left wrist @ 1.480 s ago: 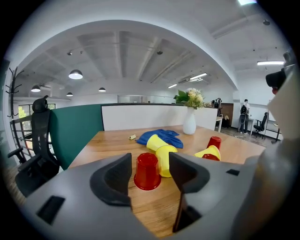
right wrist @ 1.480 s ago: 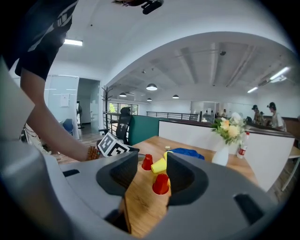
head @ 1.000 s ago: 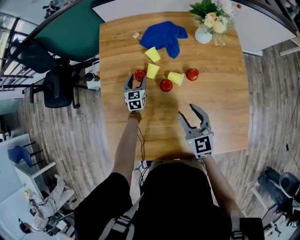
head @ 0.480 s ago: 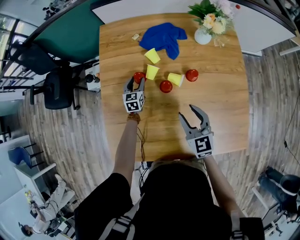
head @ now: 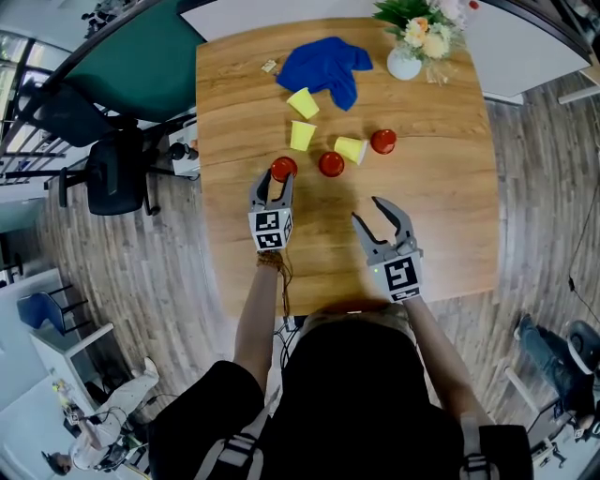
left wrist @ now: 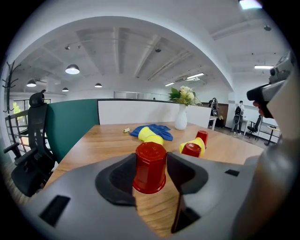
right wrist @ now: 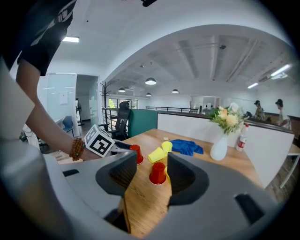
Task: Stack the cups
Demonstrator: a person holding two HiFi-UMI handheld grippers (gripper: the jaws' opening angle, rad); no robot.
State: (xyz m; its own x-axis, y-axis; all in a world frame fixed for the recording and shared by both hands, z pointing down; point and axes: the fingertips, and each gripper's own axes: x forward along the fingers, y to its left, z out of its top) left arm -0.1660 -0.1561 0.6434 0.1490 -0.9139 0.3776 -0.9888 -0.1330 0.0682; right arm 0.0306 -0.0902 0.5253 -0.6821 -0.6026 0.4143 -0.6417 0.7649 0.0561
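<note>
Gripping a red cup upside down between its pads, the left gripper reaches out over the near left part of the wooden table. Its jaws have just been closing and now press on both sides of the cup, which fills the gap between them. A beaded bracelet sits on the wrist behind that gripper.

To its right and a little nearer the person, the right gripper is held over bare wood with its jaws partly apart and nothing between them. In the right gripper view, other cups show only far beyond the gap.

Past both grippers, near the middle of the table, stands a second red cup, also upside down. Just beside it on the right a yellow cup on its side lies close against it, though I cannot tell whether they touch. A third red cup stands just right of that one. Left of this group, and apart from the held cup, is another yellow cup.

Farther back, a last yellow cup rests at the near edge of a crumpled blue cloth. A small scrap lies left of the cloth. At the far right corner stands a white vase with flowers.

Off the table's left side, a black office chair stands on the plank floor.
</note>
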